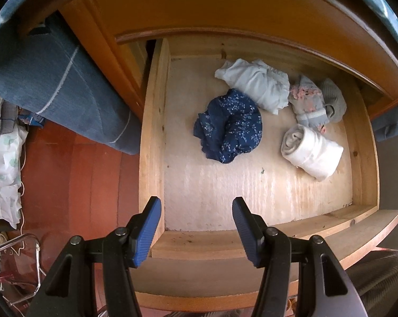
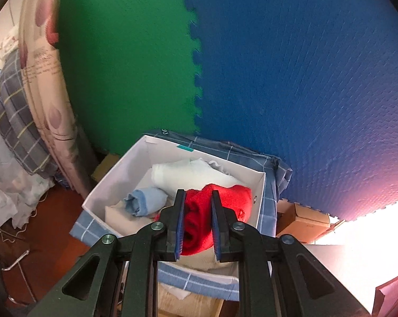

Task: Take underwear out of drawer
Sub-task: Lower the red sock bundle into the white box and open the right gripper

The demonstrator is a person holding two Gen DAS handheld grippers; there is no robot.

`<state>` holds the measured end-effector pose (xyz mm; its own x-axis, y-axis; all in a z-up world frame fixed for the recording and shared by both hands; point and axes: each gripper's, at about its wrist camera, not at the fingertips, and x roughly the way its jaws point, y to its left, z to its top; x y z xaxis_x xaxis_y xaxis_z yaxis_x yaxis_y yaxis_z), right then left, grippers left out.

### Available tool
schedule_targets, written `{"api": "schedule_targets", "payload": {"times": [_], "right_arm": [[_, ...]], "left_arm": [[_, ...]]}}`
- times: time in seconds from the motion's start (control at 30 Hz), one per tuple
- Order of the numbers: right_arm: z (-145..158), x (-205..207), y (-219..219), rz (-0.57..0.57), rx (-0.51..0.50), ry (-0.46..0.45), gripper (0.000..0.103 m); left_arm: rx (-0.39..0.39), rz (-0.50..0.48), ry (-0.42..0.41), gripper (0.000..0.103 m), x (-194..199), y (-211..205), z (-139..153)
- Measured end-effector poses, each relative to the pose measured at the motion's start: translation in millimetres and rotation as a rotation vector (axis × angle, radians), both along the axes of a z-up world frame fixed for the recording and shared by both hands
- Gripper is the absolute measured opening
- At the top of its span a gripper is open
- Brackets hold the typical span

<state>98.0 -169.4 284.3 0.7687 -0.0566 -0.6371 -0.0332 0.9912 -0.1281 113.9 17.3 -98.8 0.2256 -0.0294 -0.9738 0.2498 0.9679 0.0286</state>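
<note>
While four bundles of underwear lie toward the far right of the open wooden drawer point(image 1: 156, 137), the left gripper point(image 1: 196, 227) hangs above its near end with jaws apart and nothing between them. Nearest the drawer's middle sits a crumpled navy floral piece point(image 1: 229, 125). Just behind it, touching, lies a white bundle point(image 1: 254, 85). To the right of that, close to the drawer's right wall, a grey piece with pink flowers point(image 1: 315, 100) rests, and in front of it lies a cream roll point(image 1: 311, 152). The drawer's pale floor near the gripper is bare. Left of the drawer, blue bedding point(image 1: 56, 84) hangs down over a reddish floor point(image 1: 74, 174).

In the right wrist view, the right gripper point(image 2: 198, 222) is above a white box point(image 2: 111, 182) with its jaws drawn close together; a red cloth point(image 2: 220, 200) shows between them, though whether it is clamped cannot be told. The box also holds a light blue roll point(image 2: 143, 200) and white fabric point(image 2: 183, 174). Behind stand green point(image 2: 124, 66) and blue foam mats point(image 2: 304, 79).
</note>
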Motion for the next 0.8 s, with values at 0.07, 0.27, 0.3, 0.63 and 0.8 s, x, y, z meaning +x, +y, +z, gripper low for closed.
{"api": "schedule_targets", "payload": {"times": [0.07,0.27,0.3,0.63,0.8], "right_arm": [[-9,13,-1,-0.01,-0.003,0.017,0.016],[-34,46,-4,-0.041,-0.01,0.057,0.016],[-38,51,-4,-0.047,-0.01,0.062,0.016],[-99,78,-10,-0.053,0.043,0.223,0.016],[-115,71,-6,-0.029,0.068,0.268,0.016]], "left_arm": [[-0.003,-0.002,0.006,0.057,0,0,-1],[-0.004,-0.001,0.012,0.057,0,1,-3],[-0.004,-0.002,0.014,0.057,0,1,-4],[0.011,-0.021,0.032,0.057,2,-2,-8],[0.057,-0.054,0.024,0.057,5,-6,-8]]}}
